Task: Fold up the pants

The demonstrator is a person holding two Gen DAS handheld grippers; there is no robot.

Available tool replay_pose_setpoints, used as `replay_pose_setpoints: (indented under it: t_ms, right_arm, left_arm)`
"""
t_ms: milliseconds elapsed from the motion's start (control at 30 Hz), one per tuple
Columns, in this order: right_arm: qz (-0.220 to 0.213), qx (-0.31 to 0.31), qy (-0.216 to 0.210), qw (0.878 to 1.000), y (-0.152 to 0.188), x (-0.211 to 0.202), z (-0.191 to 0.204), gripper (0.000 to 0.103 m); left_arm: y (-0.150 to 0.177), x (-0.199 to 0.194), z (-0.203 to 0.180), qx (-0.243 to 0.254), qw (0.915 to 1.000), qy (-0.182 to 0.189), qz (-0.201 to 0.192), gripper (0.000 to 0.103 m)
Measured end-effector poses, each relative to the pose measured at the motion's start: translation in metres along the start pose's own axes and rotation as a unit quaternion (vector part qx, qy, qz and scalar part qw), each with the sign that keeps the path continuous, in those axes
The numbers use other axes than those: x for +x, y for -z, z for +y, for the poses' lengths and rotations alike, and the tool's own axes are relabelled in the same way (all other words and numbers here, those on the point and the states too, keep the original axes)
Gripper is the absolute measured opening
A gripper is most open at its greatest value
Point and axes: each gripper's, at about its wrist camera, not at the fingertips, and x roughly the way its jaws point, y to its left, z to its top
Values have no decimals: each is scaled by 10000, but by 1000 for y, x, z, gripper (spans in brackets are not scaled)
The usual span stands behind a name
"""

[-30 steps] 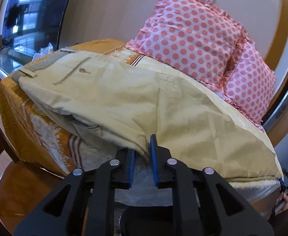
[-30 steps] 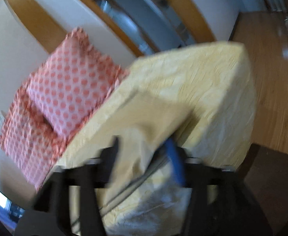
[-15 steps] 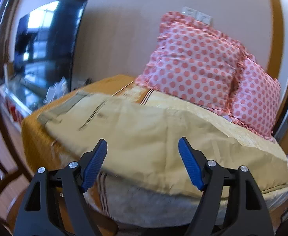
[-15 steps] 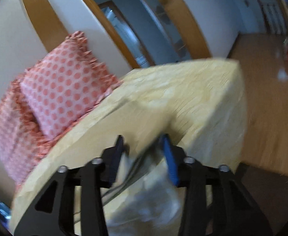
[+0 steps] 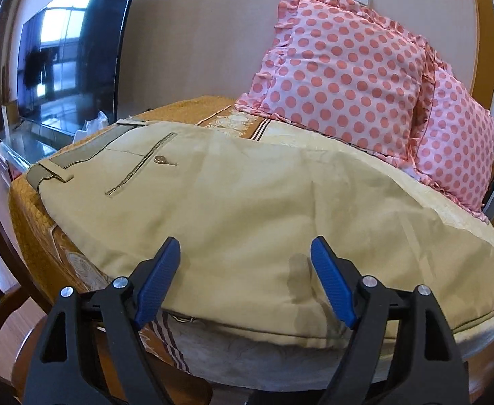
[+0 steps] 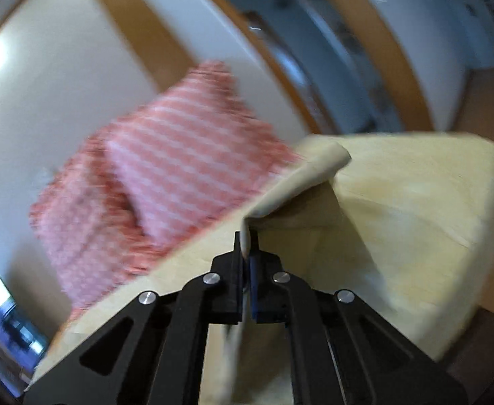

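The beige pants [image 5: 247, 209] lie flat across the bed, waistband and back pocket at the left, legs running right. My left gripper [image 5: 247, 273] is open, its blue pads standing just above the pants' near edge with nothing between them. In the blurred right wrist view my right gripper [image 6: 247, 253] is shut on the pants' leg end [image 6: 297, 182] and holds the cloth lifted off the bed, so it peaks and drapes from the jaws.
Two pink polka-dot pillows [image 5: 348, 77] lean on the wall behind the pants; they also show in the right wrist view [image 6: 179, 175]. The bed has a yellow cover [image 6: 432, 209] and an orange spread [image 5: 37, 236]. A TV [image 5: 71, 50] stands at the left. Wood floor lies beyond the bed.
My left gripper let go of the pants' edge and opened wide. My right gripper closed on the leg end and lifted it up.
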Motion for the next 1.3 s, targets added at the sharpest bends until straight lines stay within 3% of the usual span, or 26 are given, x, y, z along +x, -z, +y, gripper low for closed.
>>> replay_pose_setpoints:
  t_ms: [67, 167, 200, 300, 367, 400, 467, 533, 667, 700, 733, 833, 900, 1100, 1300]
  right_arm:
    - [81, -219, -707, 9972, -2, 9, 48, 3]
    - [431, -502, -1716, 9829, 14, 22, 116, 3]
    - [744, -707, -2239, 9692, 32, 28, 154, 3]
    - [1605, -1346, -3020, 9300, 89, 38, 224, 3]
    - [2384, -2056, -3209, 8933, 139, 44, 262, 15]
    - [2889, -2540, -3192, 8661, 175, 44, 279, 19]
    - [3197, -2808, -3223, 8456, 201, 41, 285, 35]
    - [3163, -2818, -3215, 8469, 208, 37, 284, 45]
    - [2713, -2887, -2779, 8751, 193, 44, 282, 48]
    - [2685, -2991, -2627, 8772, 195, 48, 284, 48]
    - [2718, -3141, -2493, 8749, 202, 46, 287, 48]
    - [3179, -3642, -2234, 8464, 237, 53, 289, 50]
    - [2947, -3831, -2308, 8444, 244, 43, 290, 54]
    - [2990, -3523, -2516, 8504, 242, 47, 282, 63]
    - [2863, -3633, -2572, 8484, 246, 39, 288, 72]
  left_arm:
    - [1, 1, -2, 47, 10000, -37, -18, 84]
    - [0, 1, -2, 18, 10000, -20, -13, 85]
    - [0, 0, -1, -66, 10000, 15, -9, 85]
    - [-4, -6, 3, -284, 9995, 129, -34, 85]
    - [-6, -14, 7, -333, 9993, 94, -116, 85]
    - [-5, -18, 9, -304, 9994, 7, -169, 85]
    - [-6, -26, 15, -264, 9991, -189, -264, 85]
    - [-4, -30, 24, -308, 9985, -328, -302, 85]
    - [-5, -30, 46, -529, 9963, -602, -324, 85]
    - [-5, -29, 50, -607, 9956, -643, -318, 85]
    - [-5, -29, 56, -726, 9944, -689, -324, 85]
    - [-6, -27, 73, -1097, 9903, -789, -317, 85]
    - [-8, -26, 83, -1262, 9877, -857, -343, 85]
    - [-27, -15, 121, -1848, 9774, -945, -409, 85]
    - [-29, -6, 118, -1724, 9809, -861, -255, 85]
